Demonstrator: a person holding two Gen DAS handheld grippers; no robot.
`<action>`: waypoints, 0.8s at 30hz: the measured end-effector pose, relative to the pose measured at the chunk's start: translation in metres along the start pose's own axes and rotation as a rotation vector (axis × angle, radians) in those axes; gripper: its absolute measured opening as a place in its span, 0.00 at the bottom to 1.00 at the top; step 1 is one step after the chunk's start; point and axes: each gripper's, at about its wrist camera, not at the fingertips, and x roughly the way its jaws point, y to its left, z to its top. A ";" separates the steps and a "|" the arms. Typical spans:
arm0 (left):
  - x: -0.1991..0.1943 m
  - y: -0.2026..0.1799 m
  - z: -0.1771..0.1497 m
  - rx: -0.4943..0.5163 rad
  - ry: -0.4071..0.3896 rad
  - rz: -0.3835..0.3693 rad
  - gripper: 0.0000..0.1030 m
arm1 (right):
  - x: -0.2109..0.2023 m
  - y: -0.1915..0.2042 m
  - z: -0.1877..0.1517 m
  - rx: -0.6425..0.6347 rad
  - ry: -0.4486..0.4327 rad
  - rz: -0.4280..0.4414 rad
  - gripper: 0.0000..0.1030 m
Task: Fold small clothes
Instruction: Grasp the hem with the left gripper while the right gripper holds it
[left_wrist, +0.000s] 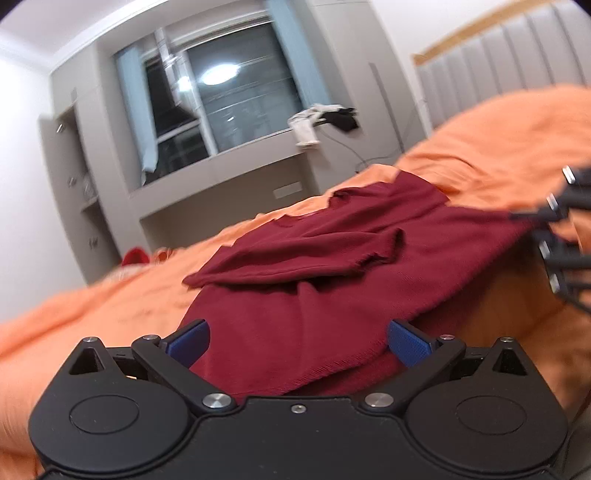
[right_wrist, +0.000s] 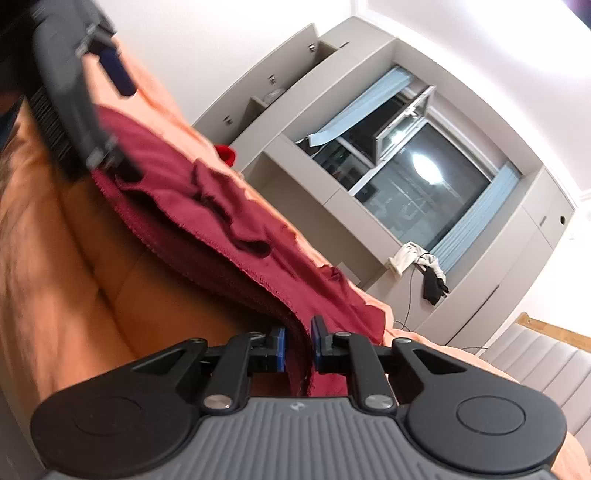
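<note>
Your right gripper (right_wrist: 298, 345) has the hem of the dark red shirt (left_wrist: 317, 273) pinched; the left gripper (left_wrist: 298, 341) stands wide, hem between its fingers. The shirt lies mid-bed (left_wrist: 498, 147), soft and limp: grip hems.

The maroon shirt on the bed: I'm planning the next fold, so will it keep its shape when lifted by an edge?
Probably not. The maroon shirt already sags and wrinkles between the right gripper, pinching its hem, and the orange bedspread. The knit looks thin and light, so it should drape and may cling rather than slide.
</note>
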 end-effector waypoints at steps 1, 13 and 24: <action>0.000 -0.005 -0.001 0.028 -0.002 -0.004 0.99 | -0.001 -0.001 0.001 0.015 -0.010 0.000 0.15; 0.024 -0.035 -0.004 0.195 0.014 0.063 0.99 | -0.013 -0.015 0.009 0.112 -0.081 -0.044 0.15; 0.040 0.021 0.002 -0.020 0.110 0.261 0.50 | -0.023 -0.024 0.006 0.137 -0.095 -0.112 0.11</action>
